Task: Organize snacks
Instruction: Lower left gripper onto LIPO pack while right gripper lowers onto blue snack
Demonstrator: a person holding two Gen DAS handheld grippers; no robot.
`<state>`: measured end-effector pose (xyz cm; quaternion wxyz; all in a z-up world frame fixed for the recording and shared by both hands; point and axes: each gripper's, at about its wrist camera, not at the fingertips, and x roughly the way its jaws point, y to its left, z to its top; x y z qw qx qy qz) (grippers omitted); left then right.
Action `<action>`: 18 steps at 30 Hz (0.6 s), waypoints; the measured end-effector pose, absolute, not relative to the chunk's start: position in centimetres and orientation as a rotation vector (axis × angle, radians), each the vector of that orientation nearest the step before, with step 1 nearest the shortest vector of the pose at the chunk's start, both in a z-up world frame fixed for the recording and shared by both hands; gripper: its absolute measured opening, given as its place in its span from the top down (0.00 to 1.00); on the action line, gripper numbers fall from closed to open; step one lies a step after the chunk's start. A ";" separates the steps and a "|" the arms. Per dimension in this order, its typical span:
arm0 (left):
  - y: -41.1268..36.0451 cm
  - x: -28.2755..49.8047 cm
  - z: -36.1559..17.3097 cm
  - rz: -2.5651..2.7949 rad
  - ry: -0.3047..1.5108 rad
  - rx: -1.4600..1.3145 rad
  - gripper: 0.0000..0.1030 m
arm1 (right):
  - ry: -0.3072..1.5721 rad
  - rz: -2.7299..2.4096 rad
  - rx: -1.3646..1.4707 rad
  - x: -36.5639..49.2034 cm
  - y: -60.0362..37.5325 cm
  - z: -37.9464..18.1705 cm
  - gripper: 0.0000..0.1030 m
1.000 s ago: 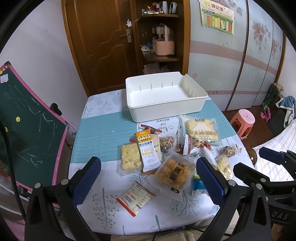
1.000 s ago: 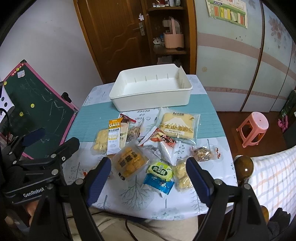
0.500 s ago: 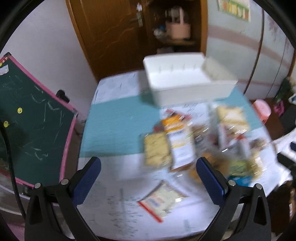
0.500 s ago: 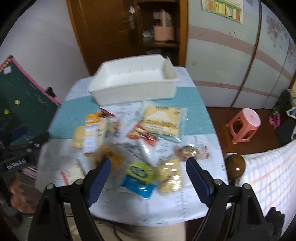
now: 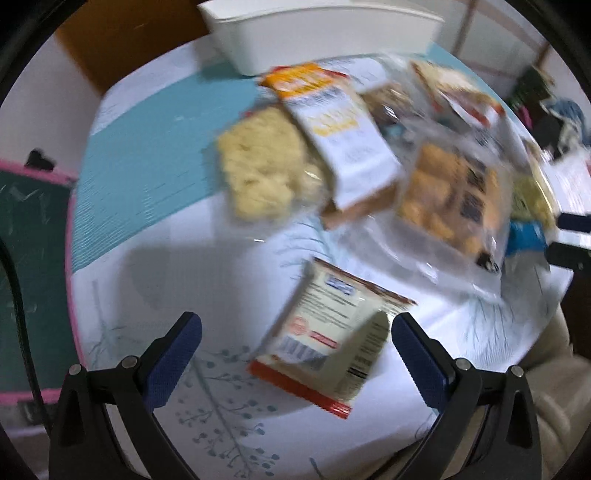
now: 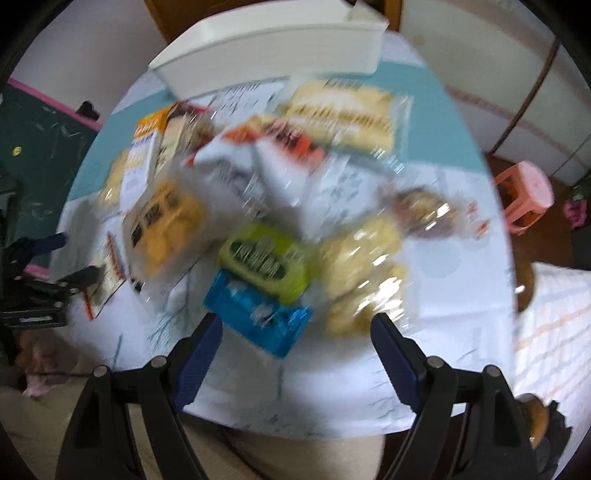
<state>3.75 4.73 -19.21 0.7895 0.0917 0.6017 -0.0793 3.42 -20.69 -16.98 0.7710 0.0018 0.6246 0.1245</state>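
Both views are blurred by motion. My left gripper (image 5: 293, 338) is open, low over the table, with a cream and red snack packet (image 5: 328, 338) lying between its fingers. Beyond lie a pale yellow crisp bag (image 5: 266, 166), an orange and white oats packet (image 5: 332, 129) and an orange biscuit bag (image 5: 450, 192). My right gripper (image 6: 297, 338) is open just above a blue packet (image 6: 258, 314) and a green packet (image 6: 266, 258). A white bin (image 5: 321, 29) stands at the table's far side; it also shows in the right wrist view (image 6: 273, 48).
Several more snack bags cover the table's middle, among them a large cream bag (image 6: 343, 114) and a clear bag of pale snacks (image 6: 365, 269). A green chalkboard (image 5: 22, 236) stands left of the table. A pink stool (image 6: 524, 195) stands on the floor at the right.
Both grippers have dropped down and forward toward the snacks. The left one now frames the cream and red packet, the right one hangs over the blue and green packets.
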 end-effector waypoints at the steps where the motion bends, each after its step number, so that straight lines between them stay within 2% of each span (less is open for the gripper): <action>1: 4.5 3.7 -19.4 -0.179 1.294 0.214 0.01 | 1.361 0.282 0.019 3.3 -20.7 -17.3 0.20; 6: 3.2 3.3 -20.4 -0.171 1.309 0.268 0.01 | 1.354 0.307 0.047 3.2 -20.7 -17.3 0.21; 9: 3.4 3.0 -20.5 -0.167 1.310 0.245 0.01 | 1.353 0.359 0.060 2.7 -20.9 -16.7 0.29; 18: 5.0 2.9 -20.8 -0.186 1.365 0.155 0.00 | 1.345 0.420 0.007 3.1 -19.5 -17.7 0.29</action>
